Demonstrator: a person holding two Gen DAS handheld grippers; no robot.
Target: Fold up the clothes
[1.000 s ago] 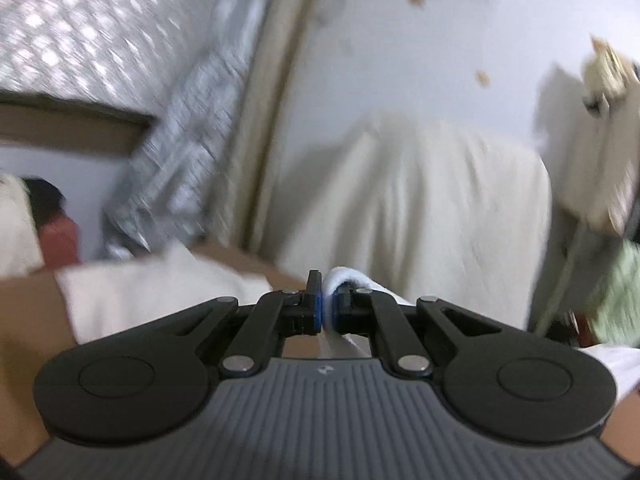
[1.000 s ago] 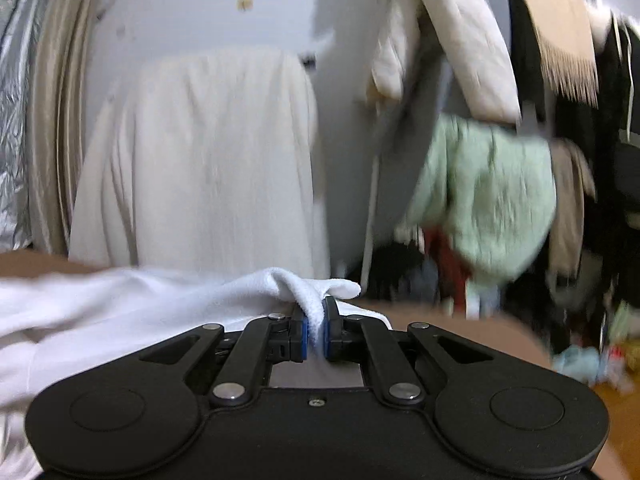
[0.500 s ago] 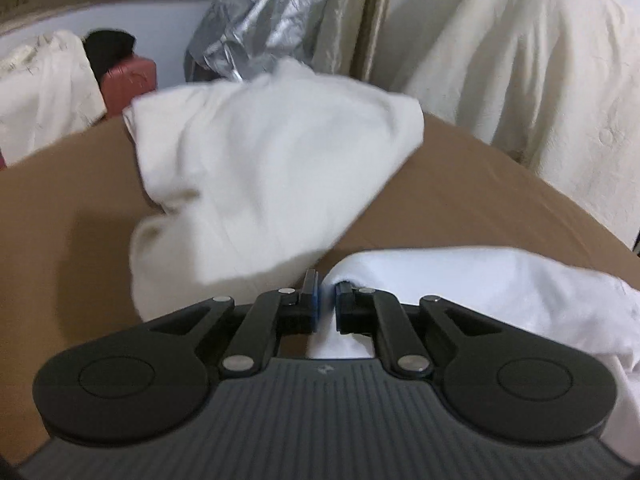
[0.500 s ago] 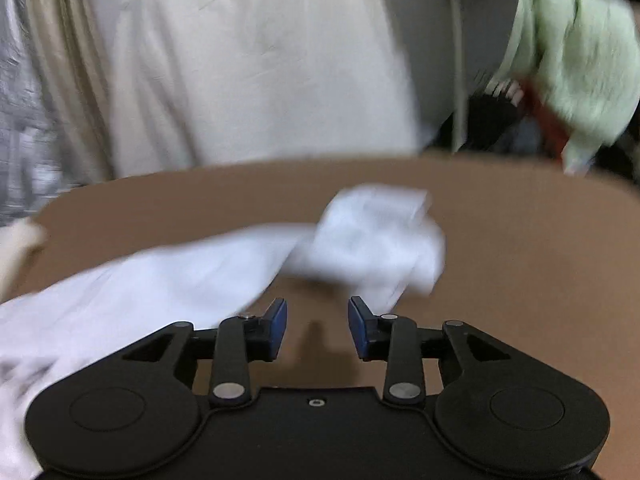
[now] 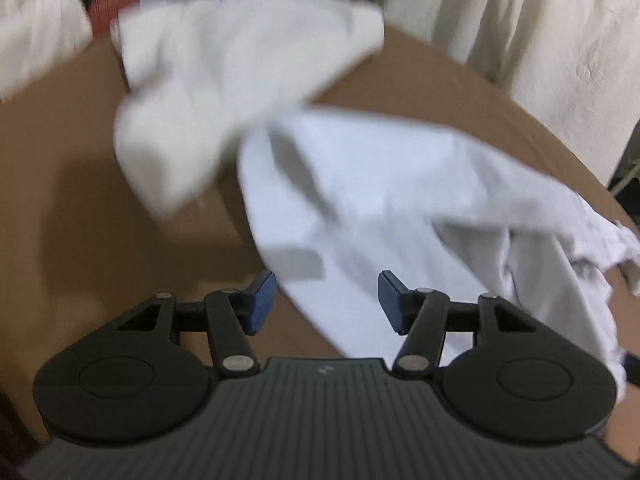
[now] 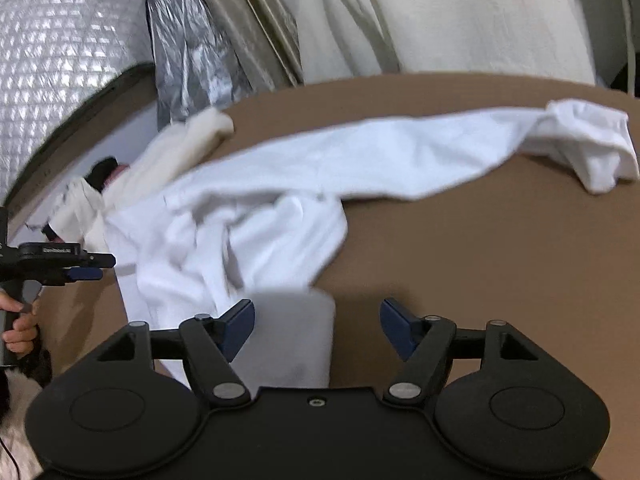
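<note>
White and limp, sprawling rumpled across the brown table (image 6: 480,260) with one sleeve trailing toward two o'clock, the white garment (image 6: 280,184) looking light and floppy, best pinched at hem corners, both left gripper (image 5: 326,300) and right gripper (image 6: 318,320) hovering spread, gripping nothing

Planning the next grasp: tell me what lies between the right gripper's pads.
In the right wrist view, the right gripper is open; a white garment edge and bare brown table lie between its pads.
</note>
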